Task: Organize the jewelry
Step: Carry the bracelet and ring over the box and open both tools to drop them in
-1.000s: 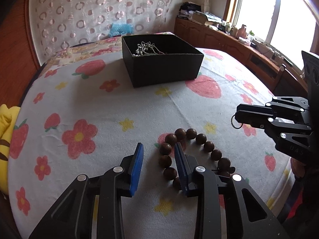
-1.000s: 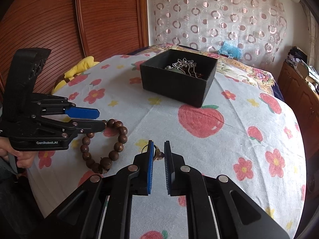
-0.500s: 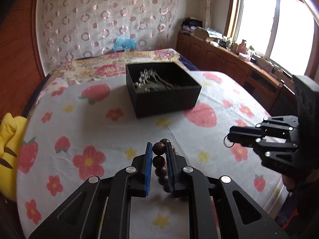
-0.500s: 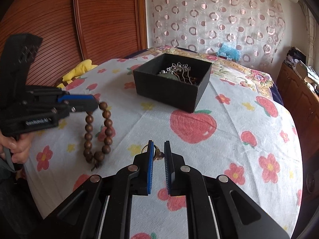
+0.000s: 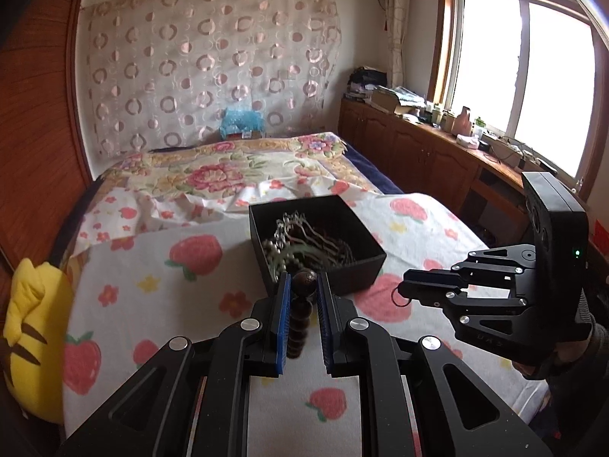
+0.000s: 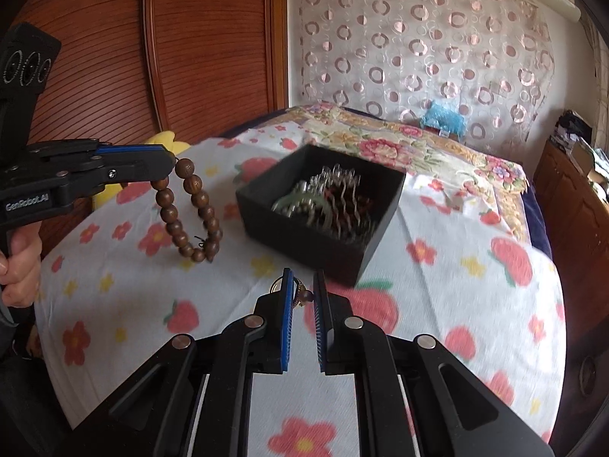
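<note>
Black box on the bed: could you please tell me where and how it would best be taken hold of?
Probably by the right wall of the black box, as the left wrist view shows it, from above, one finger inside and one outside. The top is open, the walls thin and upright, and the hairpins crowd the left side.

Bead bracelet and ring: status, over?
Left gripper shut on bead bracelet, hanging clear of the bed. Right gripper shut on small ring. Black box ahead, open, nothing in between.
</note>
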Demonstrator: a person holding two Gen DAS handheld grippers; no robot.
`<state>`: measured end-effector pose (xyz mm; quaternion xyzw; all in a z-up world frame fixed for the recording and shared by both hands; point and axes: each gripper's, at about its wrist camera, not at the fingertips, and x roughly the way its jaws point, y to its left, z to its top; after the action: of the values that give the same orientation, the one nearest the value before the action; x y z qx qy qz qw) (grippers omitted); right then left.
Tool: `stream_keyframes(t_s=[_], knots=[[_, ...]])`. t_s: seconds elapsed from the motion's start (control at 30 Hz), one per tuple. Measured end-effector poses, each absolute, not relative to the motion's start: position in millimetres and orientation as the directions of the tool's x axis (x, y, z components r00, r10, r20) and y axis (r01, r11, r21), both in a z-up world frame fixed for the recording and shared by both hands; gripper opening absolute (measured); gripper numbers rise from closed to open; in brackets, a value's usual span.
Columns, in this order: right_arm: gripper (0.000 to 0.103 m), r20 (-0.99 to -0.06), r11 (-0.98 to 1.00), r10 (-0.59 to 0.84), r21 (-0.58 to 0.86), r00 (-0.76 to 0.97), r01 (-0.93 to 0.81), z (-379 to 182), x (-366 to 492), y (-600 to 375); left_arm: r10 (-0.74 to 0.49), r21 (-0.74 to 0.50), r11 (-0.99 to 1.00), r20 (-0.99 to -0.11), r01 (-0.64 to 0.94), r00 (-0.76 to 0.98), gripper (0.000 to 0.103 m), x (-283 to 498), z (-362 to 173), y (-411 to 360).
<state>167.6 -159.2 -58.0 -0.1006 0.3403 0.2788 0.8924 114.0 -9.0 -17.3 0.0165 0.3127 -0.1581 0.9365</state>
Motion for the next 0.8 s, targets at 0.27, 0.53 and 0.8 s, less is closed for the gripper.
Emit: stream_keyframes(t_s=[0.27,0.53,0.8], knots=[[0.012,-0.642,0.822,0.425,-0.021,0.638,-0.569,-38.2,208.1,-151.2,-0.290,-0.059,0.948,-0.560,0.312,0.776,0.012,136.8,3.3,-9.3],[0.012,-0.649,0.835,0.414,-0.008,0.638,-0.550,-42.8,249.2,-150.0,-0.295,-0.055,0.946,-0.549,0.319,0.782,0.012,160.6,10.6,-10.5],[0.012,-0.650,0.850,0.417,0.031,0.635,-0.526,-50.0,276.5,-151.9,-0.313,-0.063,0.941,-0.543,0.333,0.780,0.012,176.7,14.0,-13.2]])
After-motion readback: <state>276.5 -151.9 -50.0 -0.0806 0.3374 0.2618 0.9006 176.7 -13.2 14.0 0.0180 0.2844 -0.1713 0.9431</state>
